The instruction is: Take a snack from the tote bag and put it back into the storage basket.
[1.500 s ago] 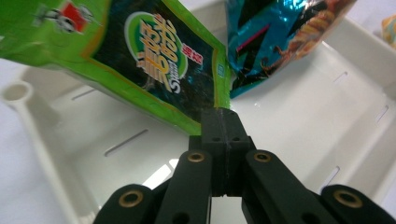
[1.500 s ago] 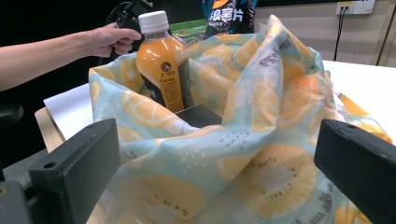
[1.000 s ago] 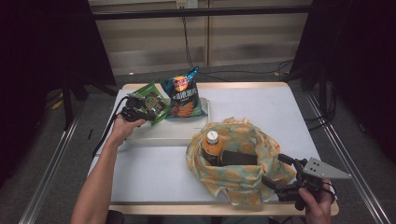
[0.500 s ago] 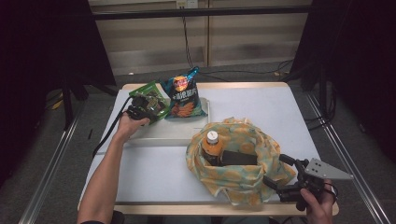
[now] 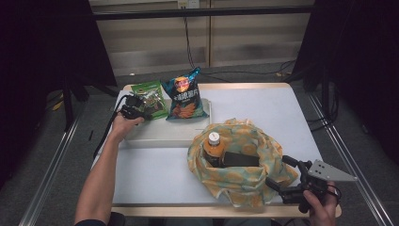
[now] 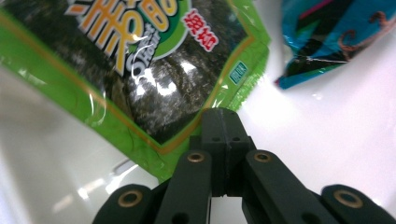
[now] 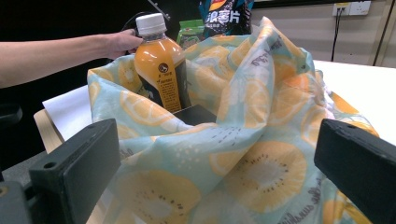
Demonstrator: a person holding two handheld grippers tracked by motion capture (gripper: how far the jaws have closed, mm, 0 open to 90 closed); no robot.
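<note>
Since the earlier frames the left arm had reached a little farther across the desk [image 5: 141,174], carrying the left tongs [image 5: 133,107] onto the green seaweed packet [image 5: 150,94], while the right tongs [image 5: 287,181] had barely shifted. Nearest, at the right front corner, the right tongs stood wide open and held nothing, their jaws spread toward the fruit-print cloth bag [image 5: 244,179]; seen from the right gripper view, that bag [image 7: 243,154] lay between the jaws but untouched. Inside the bag stood an orange juice bottle [image 5: 214,148], upright, beside a dark box [image 5: 241,159]. Farther back and left, the white tray [image 5: 174,134] carried the seaweed packet at its far left and a blue chip bag [image 5: 184,96] just right of it. In the left gripper view the left tongs [image 6: 224,140] were pressed together at the near edge of the seaweed packet [image 6: 140,79]; whether a fold of it was pinched between them I could not tell. To do this well, the grip likely needed to bite firmly on the sealed edge before lifting, and the right tongs could hold the bag's mouth open to receive it.
</note>
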